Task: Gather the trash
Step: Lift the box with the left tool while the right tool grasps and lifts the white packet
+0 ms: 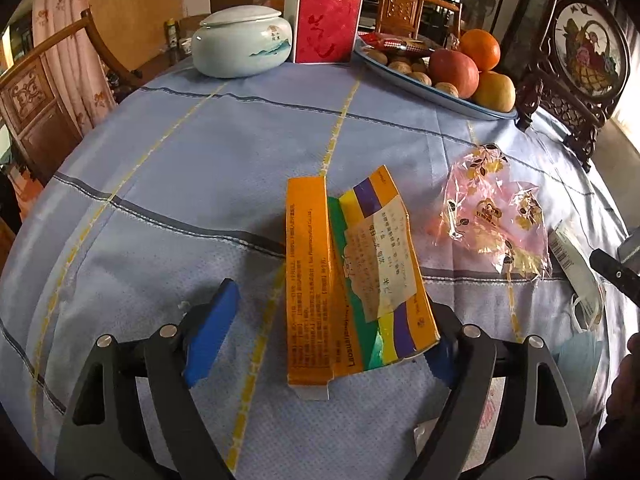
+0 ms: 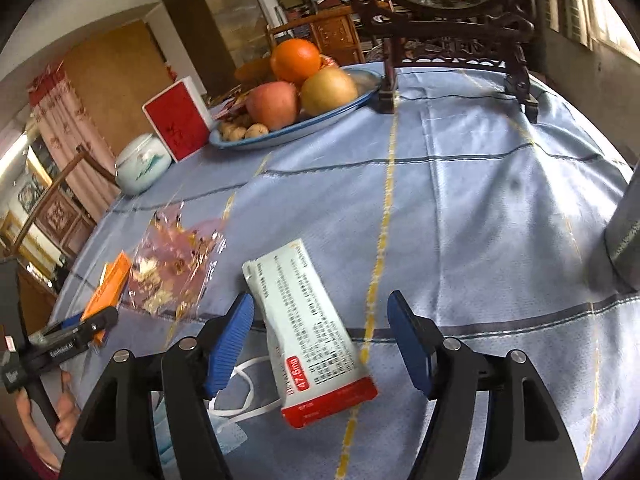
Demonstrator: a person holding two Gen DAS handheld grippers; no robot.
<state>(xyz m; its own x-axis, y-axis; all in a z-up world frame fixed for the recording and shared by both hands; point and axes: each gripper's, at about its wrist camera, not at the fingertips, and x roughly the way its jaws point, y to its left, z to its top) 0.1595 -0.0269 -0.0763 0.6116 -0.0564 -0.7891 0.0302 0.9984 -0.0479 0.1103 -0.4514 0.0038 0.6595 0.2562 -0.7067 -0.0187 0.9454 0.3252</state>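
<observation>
The flattened box (image 1: 352,276) lies between the wide jaws of the left gripper (image 1: 320,344), long axis running away from them. The pouch (image 2: 308,332) lies likewise inside the right gripper (image 2: 324,340), jaws wide, near the counter edge.

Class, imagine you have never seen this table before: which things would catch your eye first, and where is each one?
The flattened orange box lies between the open blue pads of the left hand-held gripper. A white packet with a red end lies between the fingers of the open right hand-held gripper. Behind them, fruit fills a blue-rimmed plate beside a red box.
</observation>
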